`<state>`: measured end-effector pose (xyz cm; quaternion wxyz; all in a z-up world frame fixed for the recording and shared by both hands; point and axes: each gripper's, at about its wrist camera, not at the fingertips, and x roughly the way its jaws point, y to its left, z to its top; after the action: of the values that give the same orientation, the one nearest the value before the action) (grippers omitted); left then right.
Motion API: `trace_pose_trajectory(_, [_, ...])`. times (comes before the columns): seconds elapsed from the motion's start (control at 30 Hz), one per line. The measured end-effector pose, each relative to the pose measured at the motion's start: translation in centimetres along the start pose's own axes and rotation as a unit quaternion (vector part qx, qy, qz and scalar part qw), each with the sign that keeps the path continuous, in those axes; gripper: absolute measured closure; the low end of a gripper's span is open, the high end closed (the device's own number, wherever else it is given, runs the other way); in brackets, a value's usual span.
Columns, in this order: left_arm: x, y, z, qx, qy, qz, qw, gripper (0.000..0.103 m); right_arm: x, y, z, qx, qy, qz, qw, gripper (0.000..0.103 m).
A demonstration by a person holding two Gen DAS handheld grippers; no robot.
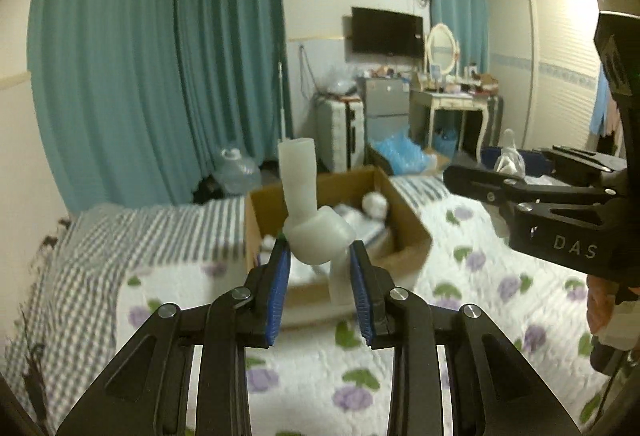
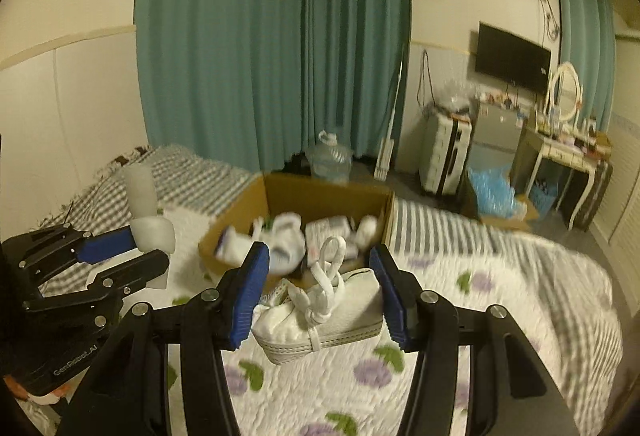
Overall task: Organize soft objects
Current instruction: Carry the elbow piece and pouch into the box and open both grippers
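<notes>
You are partway through, as far as these views show: the cardboard box [image 2: 320, 196], sitting on the bed [image 2: 500, 276] in the middle of the right wrist view, is already holding a jumble of white soft things (blurred, so you cannot name them one by one), and two more pieces are in your fingers and not yet in it. Nothing else loose is showing on the quilt in either view, so these two may be the last, though much of the bed is out of frame.

Starting at the left, your left gripper [image 1: 320, 256] is reaching forward with its fingers [image 1: 280, 276] pinching a bent white foam tube [image 1: 308, 224] at its thick knotted middle, one end sticking up toward the centre of the frame and the other hanging below. It is hovering just short of the near wall of the box, roughly level with the rim. In the right wrist view the same gripper is showing at the left edge, the tube clear of the box.

Moving right, your right gripper [image 2: 320, 296] is holding its fingers [image 2: 248, 288] fairly wide on a white canvas shoe [image 2: 320, 316], laces looped upward, sole tilted down toward lower centre. The pads are pressing its two ends (the grip looks light to me). It is hanging above the quilt, just before the box's near edge.
</notes>
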<state>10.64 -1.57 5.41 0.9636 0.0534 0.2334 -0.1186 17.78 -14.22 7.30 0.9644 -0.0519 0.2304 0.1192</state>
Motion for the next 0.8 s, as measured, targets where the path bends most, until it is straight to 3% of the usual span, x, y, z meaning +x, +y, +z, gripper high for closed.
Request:
trace_pose_trajectory(0.2, [4.1, 0.3, 4.0, 0.013, -0.007, 0.013, 0.9998, 0.074, 1.4, -1.1, 4.4, 0.009, -0.021, 0.010, 1.000, 0.050])
trace_pose_trajectory(0.37, [9.4, 1.2, 5.0, 0.006, 0.014, 0.010, 0.9998, 0.074, 5.5, -2.1, 6.3, 0.006, -0.009, 0.002, 1.000, 0.050])
trace_pose_trajectory(0.6, [16.0, 2.0, 3.9, 0.012, 0.050, 0.012, 0.9986, 0.074, 14.2, -4.2, 5.3, 0.039, 0.033, 0.027, 0.998, 0.050])
trace_pose_trajectory(0.8, [19.3, 2.3, 2.2, 0.011, 0.078, 0.017, 0.9967, 0.074, 19.9, -3.8, 2.9, 0.046, 0.065, 0.031, 0.996, 0.050])
